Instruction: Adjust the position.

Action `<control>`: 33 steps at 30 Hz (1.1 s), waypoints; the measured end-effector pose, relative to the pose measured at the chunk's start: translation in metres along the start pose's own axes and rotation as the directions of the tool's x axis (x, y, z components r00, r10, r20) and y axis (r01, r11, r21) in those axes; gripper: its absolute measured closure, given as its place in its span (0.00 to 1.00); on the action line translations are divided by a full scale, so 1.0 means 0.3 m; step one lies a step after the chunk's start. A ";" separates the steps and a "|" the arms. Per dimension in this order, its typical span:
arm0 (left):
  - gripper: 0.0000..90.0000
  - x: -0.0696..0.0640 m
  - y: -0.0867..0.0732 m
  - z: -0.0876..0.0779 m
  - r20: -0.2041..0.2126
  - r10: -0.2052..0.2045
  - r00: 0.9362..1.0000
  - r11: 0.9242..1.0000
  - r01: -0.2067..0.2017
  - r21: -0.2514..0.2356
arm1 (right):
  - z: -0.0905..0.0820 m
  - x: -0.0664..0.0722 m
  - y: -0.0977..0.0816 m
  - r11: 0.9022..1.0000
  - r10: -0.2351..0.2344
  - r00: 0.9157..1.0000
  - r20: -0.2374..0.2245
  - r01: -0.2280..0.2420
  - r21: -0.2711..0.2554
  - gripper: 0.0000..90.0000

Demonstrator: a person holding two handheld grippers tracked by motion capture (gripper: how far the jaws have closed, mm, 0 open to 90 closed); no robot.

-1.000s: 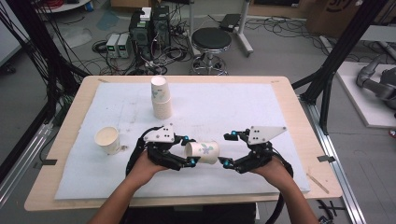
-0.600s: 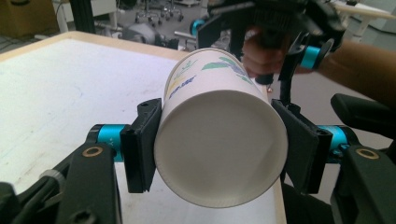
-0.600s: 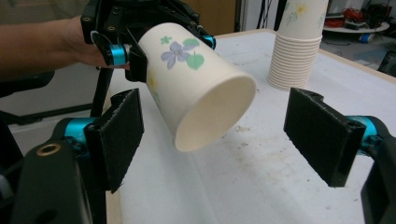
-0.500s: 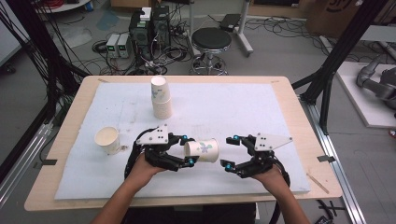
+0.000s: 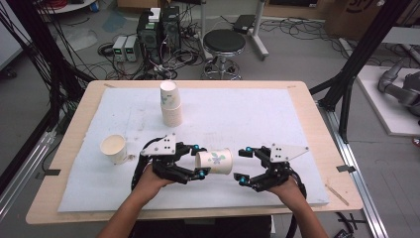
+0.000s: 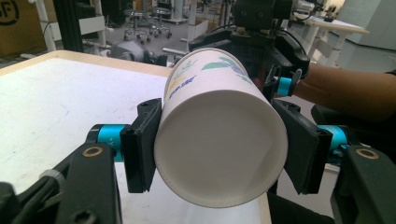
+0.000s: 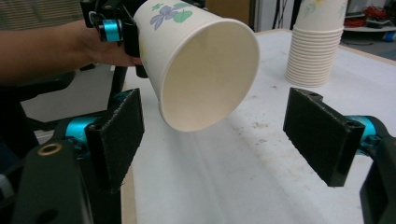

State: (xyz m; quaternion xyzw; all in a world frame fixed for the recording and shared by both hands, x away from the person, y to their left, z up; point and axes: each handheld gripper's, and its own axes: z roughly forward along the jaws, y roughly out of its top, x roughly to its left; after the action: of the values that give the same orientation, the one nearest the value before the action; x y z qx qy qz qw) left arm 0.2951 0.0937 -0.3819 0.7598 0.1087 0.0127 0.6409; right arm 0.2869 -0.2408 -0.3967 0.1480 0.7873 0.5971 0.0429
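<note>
A paper cup (image 5: 214, 161) with a flower print lies on its side in the air above the white mat (image 5: 257, 114), and my left gripper (image 5: 198, 160) is shut on it near its base. In the left gripper view the cup's base (image 6: 219, 149) faces the camera, pinched between both pads. My right gripper (image 5: 241, 165) stands open just right of the cup's mouth, apart from it. In the right gripper view the cup's open mouth (image 7: 205, 79) hangs above and between the spread pads (image 7: 116, 135). The left gripper (image 7: 112, 28) grips the cup behind.
A tall stack of paper cups (image 5: 171, 102) stands at the back of the mat, also seen as a stack of cups (image 7: 315, 46) in the right gripper view. A single upright cup (image 5: 115, 148) sits at the left. A stool (image 5: 224, 44) and cables lie beyond the table.
My right gripper has drifted slightly right and toward the near edge, staying open. The left gripper and the cup have held still.
</note>
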 end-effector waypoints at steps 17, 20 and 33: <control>0.41 -0.013 0.005 0.009 0.059 0.008 0.998 1.000 -0.007 -0.026 | 0.024 0.006 -0.001 1.000 -0.006 0.999 -0.054 0.007 0.008 0.23; 0.41 -0.018 0.005 0.017 0.078 0.012 0.997 1.000 -0.010 -0.024 | 0.029 0.008 0.000 1.000 -0.010 0.998 -0.063 0.010 0.007 0.23; 0.41 -0.019 0.003 0.035 0.126 0.006 0.992 0.999 -0.002 -0.033 | 0.045 0.013 0.006 1.000 -0.026 0.991 -0.129 0.024 -0.019 0.25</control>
State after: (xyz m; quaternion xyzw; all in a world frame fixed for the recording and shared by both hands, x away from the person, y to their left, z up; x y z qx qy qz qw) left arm 0.2914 0.0825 -0.3822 0.7487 0.0662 -0.0325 0.6587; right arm 0.2868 -0.2268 -0.3983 0.0986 0.7849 0.6117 0.0005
